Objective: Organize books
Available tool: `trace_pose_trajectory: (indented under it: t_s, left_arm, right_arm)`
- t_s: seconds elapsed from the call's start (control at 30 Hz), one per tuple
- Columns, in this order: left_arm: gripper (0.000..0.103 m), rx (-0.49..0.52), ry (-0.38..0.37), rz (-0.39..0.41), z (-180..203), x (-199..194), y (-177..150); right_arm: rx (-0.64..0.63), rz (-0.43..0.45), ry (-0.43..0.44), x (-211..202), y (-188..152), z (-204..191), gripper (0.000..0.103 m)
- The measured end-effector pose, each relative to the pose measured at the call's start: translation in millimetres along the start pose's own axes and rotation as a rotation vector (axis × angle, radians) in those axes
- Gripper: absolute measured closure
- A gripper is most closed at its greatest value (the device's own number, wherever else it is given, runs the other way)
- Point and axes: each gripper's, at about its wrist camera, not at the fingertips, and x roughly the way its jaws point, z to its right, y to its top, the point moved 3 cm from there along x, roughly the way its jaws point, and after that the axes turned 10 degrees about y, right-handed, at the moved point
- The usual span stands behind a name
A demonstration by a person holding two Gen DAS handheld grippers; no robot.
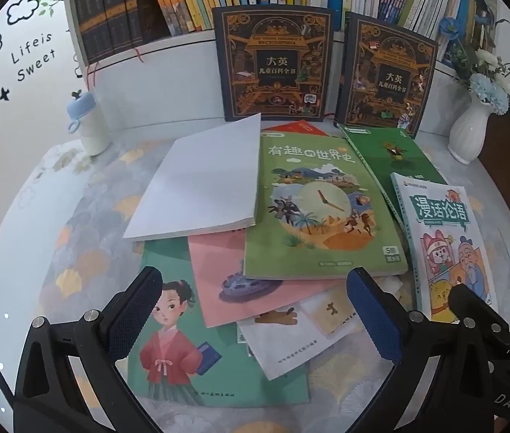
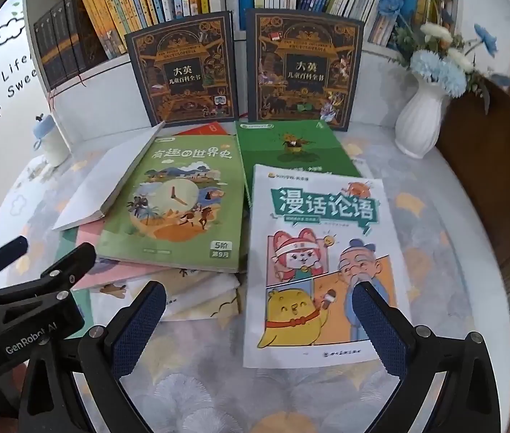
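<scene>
Now, glossy light-green clock-cover paperback [image 1: 321, 205] atop messy pile, white comic-cover book [image 2: 321, 263] just beside, left gripper [image 1: 255, 310] and right gripper [image 2: 258, 324] wide, empty.

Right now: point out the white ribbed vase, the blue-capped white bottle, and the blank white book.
white ribbed vase [image 2: 419, 122]: right wrist view, its belly.
blue-capped white bottle [image 1: 91, 128]: left wrist view, its body.
blank white book [image 1: 204, 180]: left wrist view, cover centre.

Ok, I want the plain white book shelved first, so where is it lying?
The white book lies at the pile's left rear in both views, tilted, beside the green clock-cover book, resting on the pink book.
</scene>
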Motion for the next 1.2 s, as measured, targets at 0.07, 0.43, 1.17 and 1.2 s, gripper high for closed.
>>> trace_pose_trajectory:
  t_s: [0.07,0.43,1.17,1.2]
  left_arm:
    - [0.001,-0.004,0.007,0.008,-1,-1,-1]
    - [0.001,-0.031,-0.017,0.016,-8,-3,1]
    - [0.001,-0.035,-0.002,0.022,-8,-4,1]
    - [0.001,-0.038,0.008,0.023,-9,-4,1]
  right_arm:
    - [-0.034,0.005,-0.034,-1,1,-5,0.000]
    - [-0.078,0.089,0.054,-13,2,-17,0.000]
    - [0.076,0.080,0.198,-12,-1,5,0.000]
    - [0.079,0.080,0.204,-12,-1,5,0.000]
